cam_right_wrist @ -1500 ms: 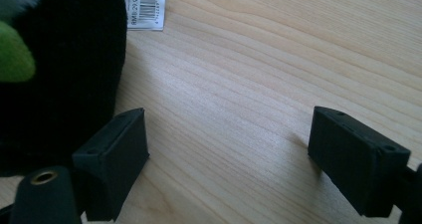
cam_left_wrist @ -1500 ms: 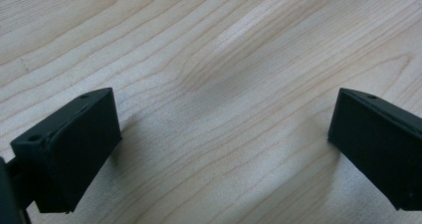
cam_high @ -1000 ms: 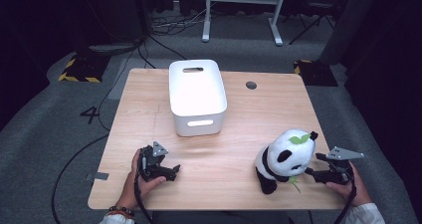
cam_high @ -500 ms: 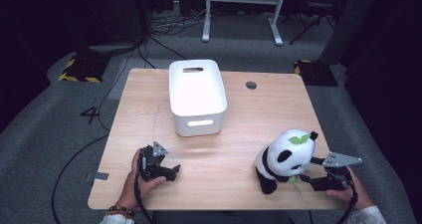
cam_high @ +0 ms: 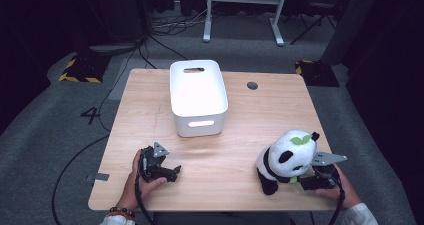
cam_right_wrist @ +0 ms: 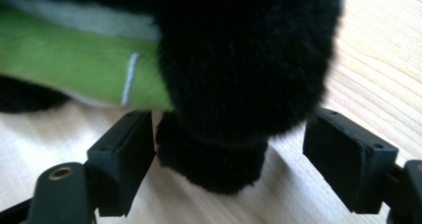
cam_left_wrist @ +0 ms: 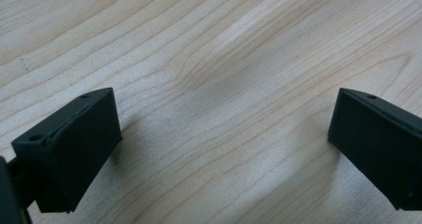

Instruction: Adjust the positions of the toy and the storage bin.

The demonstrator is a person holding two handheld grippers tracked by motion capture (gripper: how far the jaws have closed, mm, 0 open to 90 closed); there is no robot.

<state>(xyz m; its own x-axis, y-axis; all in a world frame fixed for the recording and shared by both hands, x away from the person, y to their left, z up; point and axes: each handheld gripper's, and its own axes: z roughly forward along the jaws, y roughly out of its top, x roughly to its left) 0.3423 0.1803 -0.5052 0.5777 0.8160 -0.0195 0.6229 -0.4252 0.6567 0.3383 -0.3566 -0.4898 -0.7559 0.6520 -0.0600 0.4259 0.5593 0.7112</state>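
High view: both tongs spread, right tongs [cam_high: 303,183] straddling panda [cam_high: 282,157] near table [cam_high: 225,195] edge.

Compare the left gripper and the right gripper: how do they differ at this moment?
The left gripper has only bare wood of the table between its jaws, while the right gripper has a black limb of the panda plush between its own. The left gripper is far from the plush; the right gripper is against it. Both are open and low over the table.
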